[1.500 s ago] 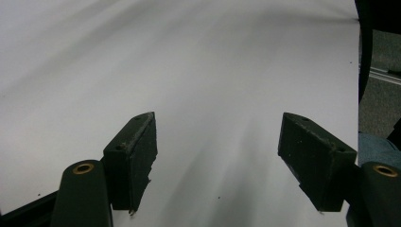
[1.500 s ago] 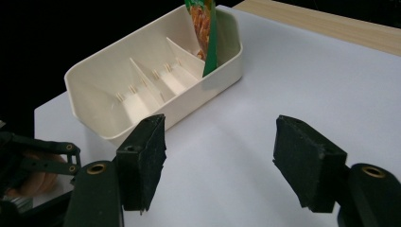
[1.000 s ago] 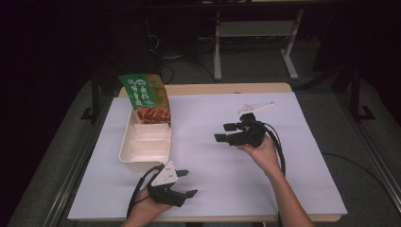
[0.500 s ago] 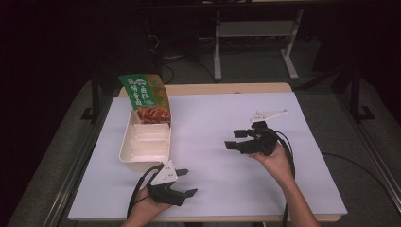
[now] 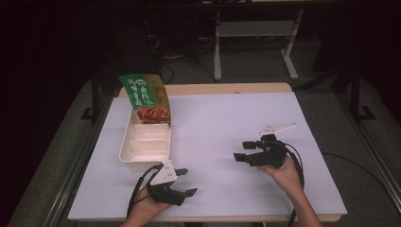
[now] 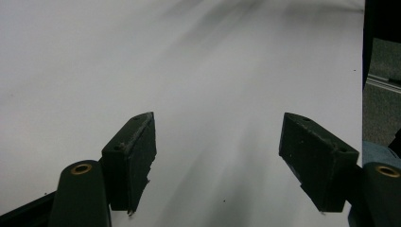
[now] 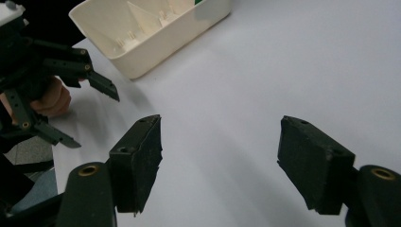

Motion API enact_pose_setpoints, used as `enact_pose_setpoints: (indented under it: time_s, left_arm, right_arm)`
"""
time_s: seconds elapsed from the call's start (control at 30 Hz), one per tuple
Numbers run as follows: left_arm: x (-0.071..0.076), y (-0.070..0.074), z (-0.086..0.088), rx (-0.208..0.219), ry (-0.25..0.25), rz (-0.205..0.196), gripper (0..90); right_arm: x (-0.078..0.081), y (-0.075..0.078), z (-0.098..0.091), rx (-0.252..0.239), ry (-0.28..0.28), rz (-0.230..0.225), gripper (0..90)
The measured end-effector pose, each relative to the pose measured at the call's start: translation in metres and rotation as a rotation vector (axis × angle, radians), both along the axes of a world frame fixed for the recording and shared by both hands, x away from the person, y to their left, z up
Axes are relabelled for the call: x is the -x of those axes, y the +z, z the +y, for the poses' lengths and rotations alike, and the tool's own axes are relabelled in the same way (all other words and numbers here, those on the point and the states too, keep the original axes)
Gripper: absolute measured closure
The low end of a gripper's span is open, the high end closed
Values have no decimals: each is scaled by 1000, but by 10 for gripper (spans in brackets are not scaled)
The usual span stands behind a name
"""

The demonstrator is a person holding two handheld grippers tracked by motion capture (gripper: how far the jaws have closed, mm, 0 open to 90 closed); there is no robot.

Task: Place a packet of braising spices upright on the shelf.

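The cream tray (image 5: 144, 151) sits at about nine o'clock on the white table (image 5: 222, 123), divided into compartments, with a green printed lid (image 5: 142, 92) standing up at its far end. At six o'clock from it, the left gripper (image 5: 187, 182) rests with jaws wide apart, holding nothing. The right gripper (image 5: 241, 151), at four o'clock on the table, is also spread and empty, pointing toward the tray. It has drawn back toward the near edge since a second ago.

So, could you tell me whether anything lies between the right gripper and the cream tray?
Nothing visible does. Bare white table cover lies between the right gripper and the cream tray. The left gripper rests nearer the person, below that path. Both grippers are open and empty.
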State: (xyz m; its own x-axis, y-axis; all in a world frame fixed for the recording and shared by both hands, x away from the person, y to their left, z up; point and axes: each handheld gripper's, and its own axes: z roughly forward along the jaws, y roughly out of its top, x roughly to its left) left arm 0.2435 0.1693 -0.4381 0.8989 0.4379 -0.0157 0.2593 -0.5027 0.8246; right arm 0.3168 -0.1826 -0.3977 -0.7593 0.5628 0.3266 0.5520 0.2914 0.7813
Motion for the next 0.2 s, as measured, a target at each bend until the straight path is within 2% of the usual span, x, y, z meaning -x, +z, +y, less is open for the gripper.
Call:
enact_pose_setpoints:
  time_s: [0.17, 0.2]
  left_arm:
    - [0, 0, 0, 5, 6, -3, 263]
    - [0, 0, 0, 7, 6, -3, 259]
  right_arm:
    - [13, -13, -5, 33, -11, -12, 269]
    - [17, -21, -4, 67, -23, -27, 262]
